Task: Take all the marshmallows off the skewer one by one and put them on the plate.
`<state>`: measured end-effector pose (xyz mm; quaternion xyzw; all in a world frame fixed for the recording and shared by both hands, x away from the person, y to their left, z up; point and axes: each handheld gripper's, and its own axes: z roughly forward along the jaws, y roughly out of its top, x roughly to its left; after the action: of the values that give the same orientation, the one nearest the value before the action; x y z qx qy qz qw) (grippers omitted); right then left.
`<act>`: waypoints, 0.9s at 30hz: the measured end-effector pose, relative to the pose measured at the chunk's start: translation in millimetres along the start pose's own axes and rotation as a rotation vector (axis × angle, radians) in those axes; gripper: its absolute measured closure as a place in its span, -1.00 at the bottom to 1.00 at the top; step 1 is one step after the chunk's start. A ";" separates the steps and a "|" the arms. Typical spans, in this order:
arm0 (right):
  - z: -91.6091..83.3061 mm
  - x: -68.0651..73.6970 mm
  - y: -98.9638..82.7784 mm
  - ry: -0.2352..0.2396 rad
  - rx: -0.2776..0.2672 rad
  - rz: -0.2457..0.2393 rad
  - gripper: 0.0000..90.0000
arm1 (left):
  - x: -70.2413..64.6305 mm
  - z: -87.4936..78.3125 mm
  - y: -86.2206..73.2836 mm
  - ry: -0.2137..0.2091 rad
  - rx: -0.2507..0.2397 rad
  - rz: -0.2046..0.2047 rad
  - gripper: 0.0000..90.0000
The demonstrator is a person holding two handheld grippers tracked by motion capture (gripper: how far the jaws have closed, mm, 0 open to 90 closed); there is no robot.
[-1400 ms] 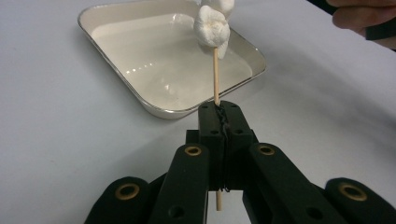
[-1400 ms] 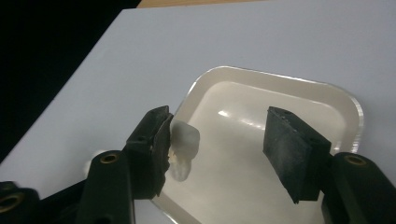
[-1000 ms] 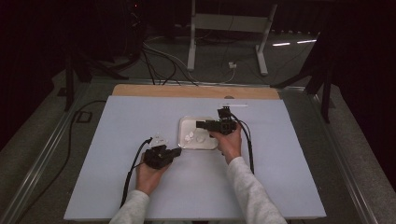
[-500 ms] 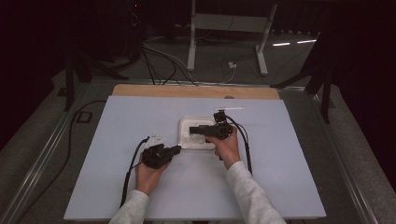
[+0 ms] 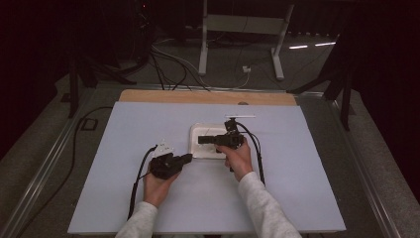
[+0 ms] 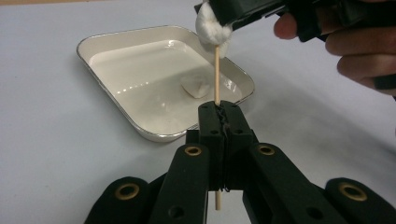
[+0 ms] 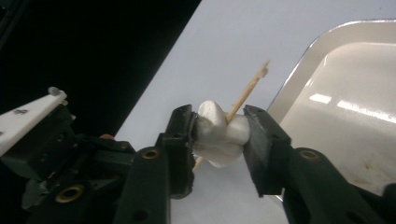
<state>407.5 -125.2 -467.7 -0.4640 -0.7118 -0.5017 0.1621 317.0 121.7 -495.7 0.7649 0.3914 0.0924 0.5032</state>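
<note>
**Left gripper view: marshmallow pushed onto a held skewer**

Left gripper view showed the left gripper (image 6: pixel 219 108) with its jaws pressed together on a thin wooden skewer (image 6: pixel 216 74), holding it upright, probably so it made a steady spike to thread onto. The right gripper (image 7: pixel 218 128) pinched a white marshmallow (image 7: pixel 218 135) between its pads, its jaws having just been closing on it, and the skewer's tip poked out past the soft lump. The marshmallow (image 6: pixel 213 28) sat at the skewer's top, above the near corner of a shallow white tray (image 6: pixel 107 105). It looked puffy, matte and slightly squashed by the grip. A second pale piece (image 6: pixel 196 86) lay in the tray. From the high view, both hands worked close together beside the tray (image 5: pixel 195 130) on the pale blue table (image 5: pixel 307 163).
</note>
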 end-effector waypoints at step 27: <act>-15.8 -0.5 4.7 -0.006 -0.046 0.007 0.77 | 2.1 -3.3 -0.4 -0.031 0.019 0.028 1.00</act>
<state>407.9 -138.8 -458.3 -0.4718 -0.6989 -0.5158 0.1512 316.4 125.6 -495.0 0.7764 0.3736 0.0843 0.5006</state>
